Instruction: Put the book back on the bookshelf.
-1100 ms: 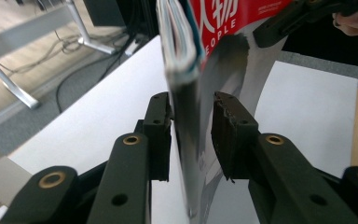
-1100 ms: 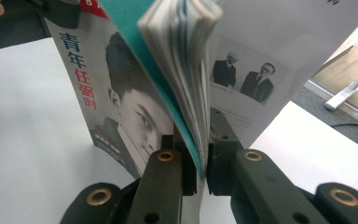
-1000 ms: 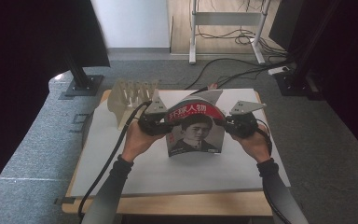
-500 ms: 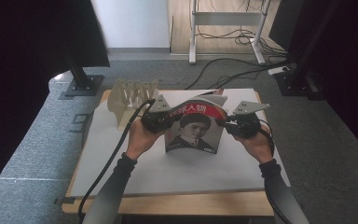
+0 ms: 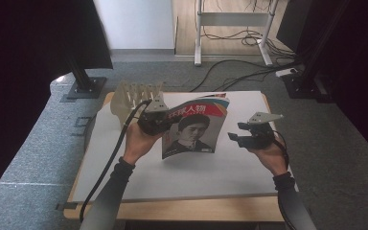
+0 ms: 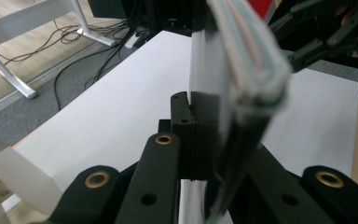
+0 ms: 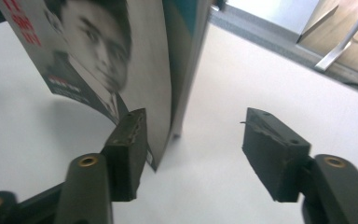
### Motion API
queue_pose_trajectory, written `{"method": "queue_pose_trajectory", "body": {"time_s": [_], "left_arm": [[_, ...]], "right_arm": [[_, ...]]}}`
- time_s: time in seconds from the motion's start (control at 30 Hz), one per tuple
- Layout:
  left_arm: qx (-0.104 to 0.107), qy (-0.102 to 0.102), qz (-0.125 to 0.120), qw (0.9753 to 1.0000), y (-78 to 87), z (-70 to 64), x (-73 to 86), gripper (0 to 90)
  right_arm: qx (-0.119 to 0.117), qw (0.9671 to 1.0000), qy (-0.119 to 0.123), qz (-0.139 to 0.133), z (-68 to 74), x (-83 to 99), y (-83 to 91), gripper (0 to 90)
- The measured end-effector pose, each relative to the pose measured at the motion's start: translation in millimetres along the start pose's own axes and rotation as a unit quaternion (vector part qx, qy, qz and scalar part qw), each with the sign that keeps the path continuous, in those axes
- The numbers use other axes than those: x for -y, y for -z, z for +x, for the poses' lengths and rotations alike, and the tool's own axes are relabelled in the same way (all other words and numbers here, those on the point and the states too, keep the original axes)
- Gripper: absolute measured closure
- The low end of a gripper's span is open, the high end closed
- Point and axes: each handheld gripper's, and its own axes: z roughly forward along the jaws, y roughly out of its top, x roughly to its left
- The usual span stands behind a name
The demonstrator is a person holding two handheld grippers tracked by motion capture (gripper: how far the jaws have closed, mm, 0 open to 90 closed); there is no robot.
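Magazine (image 5: 195, 128) clamped upright by left hand-held gripper (image 5: 159, 125); right hand-held gripper (image 5: 237, 132) agape beside it

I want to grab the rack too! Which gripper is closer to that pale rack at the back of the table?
Left. The left gripper, shut on the magazine, sits just in front of the rack. The right gripper is open, across the magazine on its far side.

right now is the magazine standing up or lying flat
Standing up: the magazine rises on edge from the white board, pinched by the left tool.
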Motion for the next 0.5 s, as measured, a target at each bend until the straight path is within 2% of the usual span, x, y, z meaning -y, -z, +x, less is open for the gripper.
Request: {"method": "queue_pose_trajectory", "body": {"time_s": [0.17,0.5], "left_arm": [[-0.005,0.005,0.003,1.0000,11.0,3.2,0.5,86.8],[-0.021,0.027,0.003,0.9994,34.6,13.0,7.7,86.8]], "right_arm": [[0.004,0.9999,-0.010,0.009,-2.9,18.9,-7.8,26.9],[0.001,0.9990,-0.035,0.026,-1.3,49.4,-24.2,16.5]]}}
